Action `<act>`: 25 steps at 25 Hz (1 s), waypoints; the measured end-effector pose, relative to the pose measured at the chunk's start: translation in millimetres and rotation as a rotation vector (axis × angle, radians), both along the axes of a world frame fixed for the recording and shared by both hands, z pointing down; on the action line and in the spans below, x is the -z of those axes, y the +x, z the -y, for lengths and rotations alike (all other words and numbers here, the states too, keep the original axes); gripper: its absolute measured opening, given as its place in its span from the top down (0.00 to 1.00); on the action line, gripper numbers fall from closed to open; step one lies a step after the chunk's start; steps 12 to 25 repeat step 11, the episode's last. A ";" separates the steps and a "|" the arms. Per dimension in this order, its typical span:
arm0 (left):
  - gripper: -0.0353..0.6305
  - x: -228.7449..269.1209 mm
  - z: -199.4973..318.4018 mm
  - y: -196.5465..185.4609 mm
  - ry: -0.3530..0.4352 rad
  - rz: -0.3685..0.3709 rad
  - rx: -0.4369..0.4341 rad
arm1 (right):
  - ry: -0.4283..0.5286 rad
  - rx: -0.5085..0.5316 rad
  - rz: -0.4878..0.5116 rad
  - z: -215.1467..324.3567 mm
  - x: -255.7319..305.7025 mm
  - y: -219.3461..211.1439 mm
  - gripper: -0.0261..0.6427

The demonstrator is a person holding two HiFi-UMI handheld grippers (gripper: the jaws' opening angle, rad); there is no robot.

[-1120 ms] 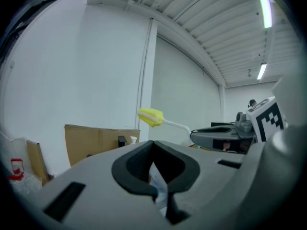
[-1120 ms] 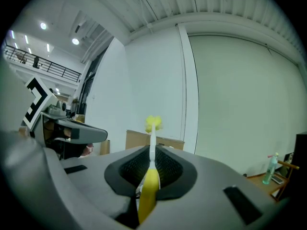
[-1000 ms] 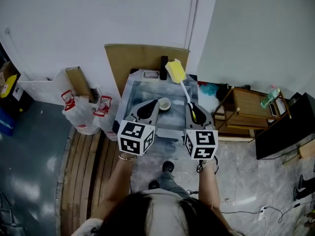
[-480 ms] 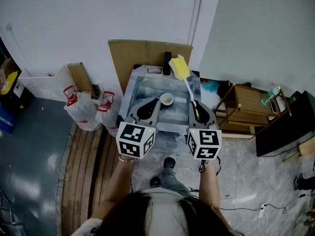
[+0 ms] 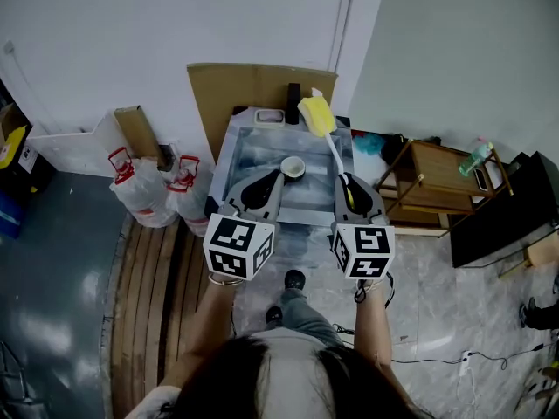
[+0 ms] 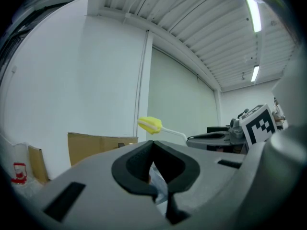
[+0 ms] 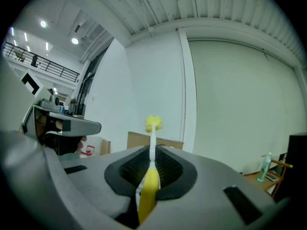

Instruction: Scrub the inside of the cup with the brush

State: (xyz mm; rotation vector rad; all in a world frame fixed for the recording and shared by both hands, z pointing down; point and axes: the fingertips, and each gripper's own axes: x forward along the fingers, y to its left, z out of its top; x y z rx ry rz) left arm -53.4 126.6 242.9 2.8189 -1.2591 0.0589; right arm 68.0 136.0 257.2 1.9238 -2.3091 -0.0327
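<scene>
White cup (image 5: pixel 293 167): mouth up, over the middle of the desk (image 5: pixel 249 160). In the head view it sits just past the tip of the left claw (image 5: pixel 281 175). That view does not settle whether it stands on the desk or touches the claw, and the left gripper view does not show it.
Left claw: jaws together, tips meeting. Only a thin pale sliver shows in the gap lower down, too small to name. The claw points level over the near part of the desk.
Brush (image 5: pixel 333 157): clamped in the right claw (image 5: pixel 344 180) by the yellow grip end of its handle. The white stem runs out past the tips to a yellow head over the far right part of the desk. In the right gripper view the handle lies straight between the two pads, yellow part low, white stem rising beyond.
Brush and cup: apart; the yellow head is beyond the cup and to its right.
Right claw: closed on the brush handle, pointing level, side by side with the left claw.
Marker cubes: one on each claw, left (image 5: pixel 238 244) and right (image 5: pixel 362 251), both nearer the person than the desk.
Desk: mottled grey-blue top, with a small pale tray (image 5: pixel 268 116) at its far edge.
Cardboard sheet (image 5: pixel 249 99): brown, upright behind the desk against the white wall.
Plastic bags (image 5: pixel 148 203): pale with red handles, on the floor left of the desk.
Wooden rack (image 5: pixel 437 190): right of the desk, with a green bottle (image 5: pixel 476 160) on it.
</scene>
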 end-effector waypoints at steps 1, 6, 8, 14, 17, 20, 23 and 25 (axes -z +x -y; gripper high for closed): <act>0.93 -1.2 -0.3 0.1 -0.002 0.001 -0.001 | -0.002 -0.002 -0.001 -0.1 -0.7 0.1 0.89; 0.93 -8.1 1.5 1.7 -0.013 -0.003 -0.009 | -0.014 -0.009 -0.006 0.8 -7.0 -0.4 0.89; 0.93 -10.1 4.3 3.6 -0.016 -0.003 -0.010 | -0.022 -0.009 -0.006 2.8 -10.9 0.6 0.89; 0.93 -12.2 9.7 7.4 -0.016 -0.004 -0.012 | -0.033 -0.011 -0.007 7.7 -15.9 3.5 0.89; 0.93 -12.2 9.7 7.4 -0.016 -0.004 -0.012 | -0.033 -0.011 -0.007 7.7 -15.9 3.5 0.89; 0.93 -12.2 9.7 7.4 -0.016 -0.004 -0.012 | -0.033 -0.011 -0.007 7.7 -15.9 3.5 0.89; 0.93 -12.2 9.7 7.4 -0.016 -0.004 -0.012 | -0.033 -0.011 -0.007 7.7 -15.9 3.5 0.89; 0.93 -12.2 9.7 7.4 -0.016 -0.004 -0.012 | -0.033 -0.011 -0.007 7.7 -15.9 3.5 0.89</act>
